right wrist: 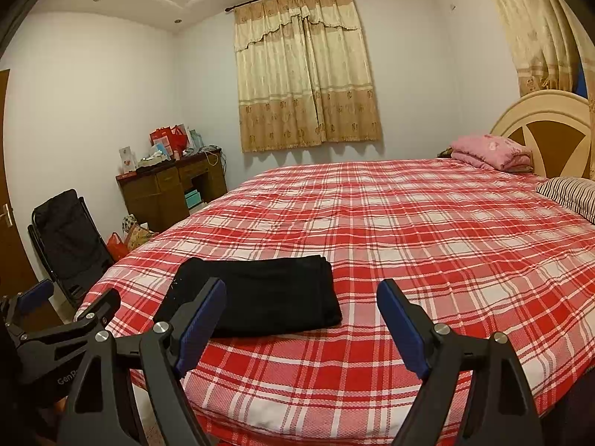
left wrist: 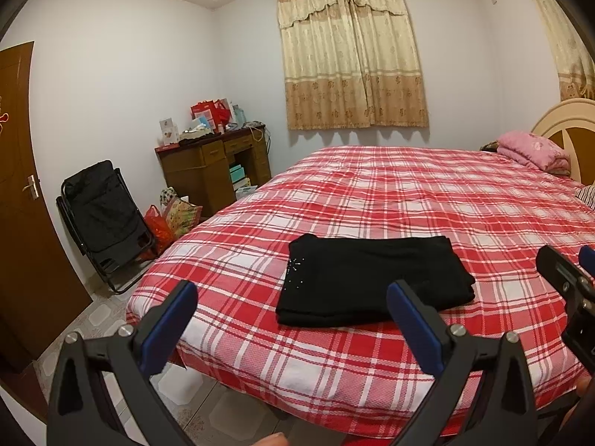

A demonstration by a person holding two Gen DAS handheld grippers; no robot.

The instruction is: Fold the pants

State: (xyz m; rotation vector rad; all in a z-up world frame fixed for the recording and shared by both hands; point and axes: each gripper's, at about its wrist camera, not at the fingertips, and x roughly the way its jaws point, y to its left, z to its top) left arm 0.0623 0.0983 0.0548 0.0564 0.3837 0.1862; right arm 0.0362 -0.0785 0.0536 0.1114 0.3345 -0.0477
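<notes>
Holding my left tool [left wrist: 292, 314] and right tool [right wrist: 301, 312] wide apart and empty, I see the black pants [left wrist: 372, 282] folded near the bed's [left wrist: 409, 193] front edge. Bumping them could knock the pile loose or off.

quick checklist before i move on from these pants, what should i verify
1. Pants folded into a compact stack: ok.
2. Pants lying fully on the bed, not over its edge: ok.
3. Left gripper open and empty: ok.
4. Right gripper open and empty: ok.
5. Both grippers clear of the fabric: ok, neither touches it.
6. Layers even underneath: cannot tell, hidden.
</notes>
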